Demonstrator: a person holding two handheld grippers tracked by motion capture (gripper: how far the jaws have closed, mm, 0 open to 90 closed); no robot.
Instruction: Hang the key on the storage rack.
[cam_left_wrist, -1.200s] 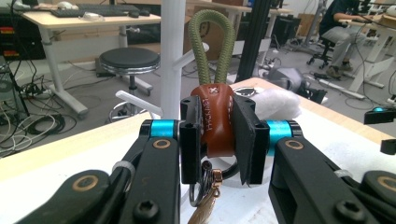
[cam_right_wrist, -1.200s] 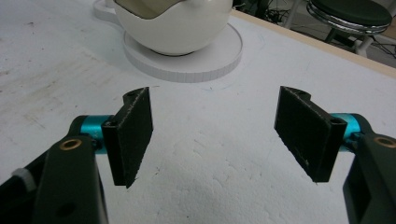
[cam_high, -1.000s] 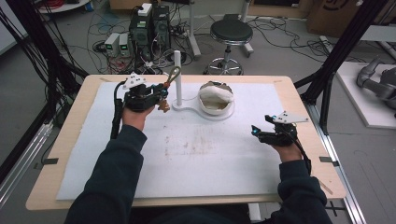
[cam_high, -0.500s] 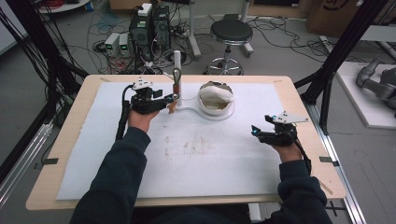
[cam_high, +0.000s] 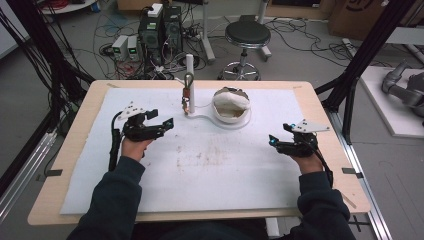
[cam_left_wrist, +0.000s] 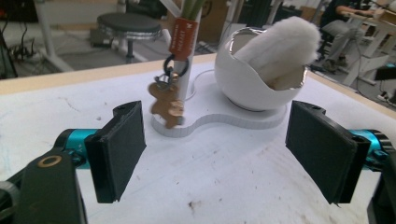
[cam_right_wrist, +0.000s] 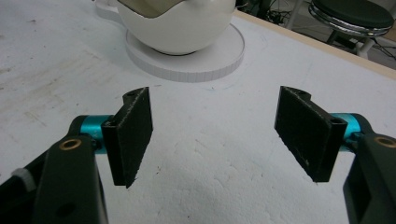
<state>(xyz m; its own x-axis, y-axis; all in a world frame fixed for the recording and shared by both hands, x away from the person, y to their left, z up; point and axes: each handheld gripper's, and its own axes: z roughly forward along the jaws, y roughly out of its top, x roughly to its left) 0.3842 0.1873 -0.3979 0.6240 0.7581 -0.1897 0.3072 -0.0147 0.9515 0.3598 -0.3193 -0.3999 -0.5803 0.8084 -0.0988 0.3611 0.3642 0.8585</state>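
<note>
A key ring with an orange tag and a brown gingerbread-man charm hangs on the white post of a white stand. The stand also carries a white egg-shaped bowl with a fluffy white wad in it. My left gripper sits left of the post, apart from the key ring. Its jaws have just been opening and nothing is between them. My right gripper rests open on the mat at the right, facing the bowl, empty.
A white foam mat covers the wooden table. Black frame posts stand at both sides. Behind the table are a round stool, computer boxes and cables on the floor.
The left gripper has drawn back from the post, leftward and down to the mat, and its jaws have opened. The key ring stays hanging on the post. The right gripper has not moved.
</note>
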